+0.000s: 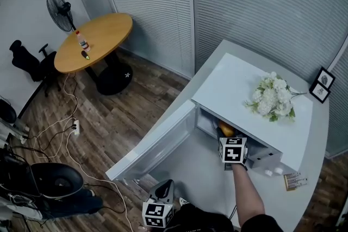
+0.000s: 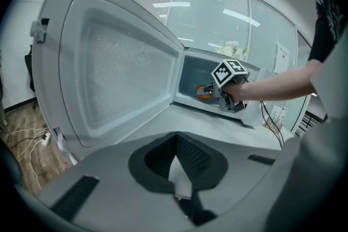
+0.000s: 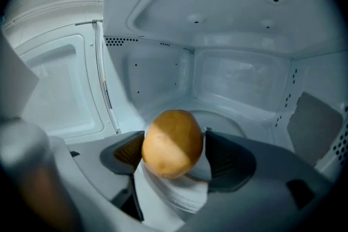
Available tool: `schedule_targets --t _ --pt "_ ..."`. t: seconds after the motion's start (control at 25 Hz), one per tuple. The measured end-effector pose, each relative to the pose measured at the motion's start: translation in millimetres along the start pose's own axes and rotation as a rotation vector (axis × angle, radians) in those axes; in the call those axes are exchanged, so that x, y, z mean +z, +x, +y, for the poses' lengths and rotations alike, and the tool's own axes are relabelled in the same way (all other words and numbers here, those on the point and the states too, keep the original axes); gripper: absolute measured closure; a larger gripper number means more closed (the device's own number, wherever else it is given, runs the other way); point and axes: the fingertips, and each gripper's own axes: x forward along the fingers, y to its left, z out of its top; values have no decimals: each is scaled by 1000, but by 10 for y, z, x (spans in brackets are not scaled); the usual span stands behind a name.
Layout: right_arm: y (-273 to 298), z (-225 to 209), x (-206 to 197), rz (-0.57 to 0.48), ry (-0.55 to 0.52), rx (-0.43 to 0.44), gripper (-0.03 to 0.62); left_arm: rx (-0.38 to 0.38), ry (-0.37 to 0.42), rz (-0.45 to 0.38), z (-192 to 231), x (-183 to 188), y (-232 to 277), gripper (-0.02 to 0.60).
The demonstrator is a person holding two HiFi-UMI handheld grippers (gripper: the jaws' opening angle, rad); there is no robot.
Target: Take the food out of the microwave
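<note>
Potato: pinched between the pads of my right claw, inside the open microwave. Left claw: pressed together, empty, outside near the door. Step, I judge: withdrawal. Next move calls for a straight pull out through the opening, grip firm.

Upper left: fan, bottle. Right: white flowers, picture frame. Left: power strip on wooden floor.

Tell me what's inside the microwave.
In the microwave: the right gripper shut on a potato, turntable behind it. Potato and jaws cover the floor's front, so anything there is hidden.
</note>
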Motion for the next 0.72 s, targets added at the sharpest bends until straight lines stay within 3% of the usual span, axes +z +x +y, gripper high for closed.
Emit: schedule_targets --t 0.72 --pt "-110 41 105 -38 -63 -42 263 -12 -4 -17 5 43 -1 574"
